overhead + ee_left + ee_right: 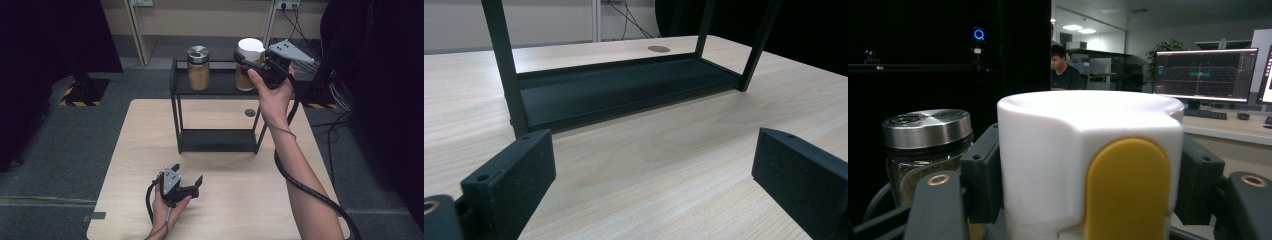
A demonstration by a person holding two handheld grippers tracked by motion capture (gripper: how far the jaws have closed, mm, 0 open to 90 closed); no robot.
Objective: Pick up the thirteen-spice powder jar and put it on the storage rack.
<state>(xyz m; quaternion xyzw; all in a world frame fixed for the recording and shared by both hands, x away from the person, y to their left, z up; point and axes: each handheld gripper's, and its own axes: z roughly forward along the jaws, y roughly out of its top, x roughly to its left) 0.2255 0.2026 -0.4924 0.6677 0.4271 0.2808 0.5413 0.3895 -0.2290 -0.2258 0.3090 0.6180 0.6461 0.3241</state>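
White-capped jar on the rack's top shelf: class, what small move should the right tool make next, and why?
Probably lift it straight up. The right tool is shut on the jar's white cap, the jar stands on the rack, and a steel-lidded jar stands apart beside it.

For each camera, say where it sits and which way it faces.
High view: above the table, looking forward and down; forearms and both claws, left, right.
Left gripper view: low over the table, facing the rack's bottom shelf; jaws apart.
Right gripper view: at the top shelf, jaws clamping the white-capped jar.
Shared: the steel-lidded jar appears in the high and right views.
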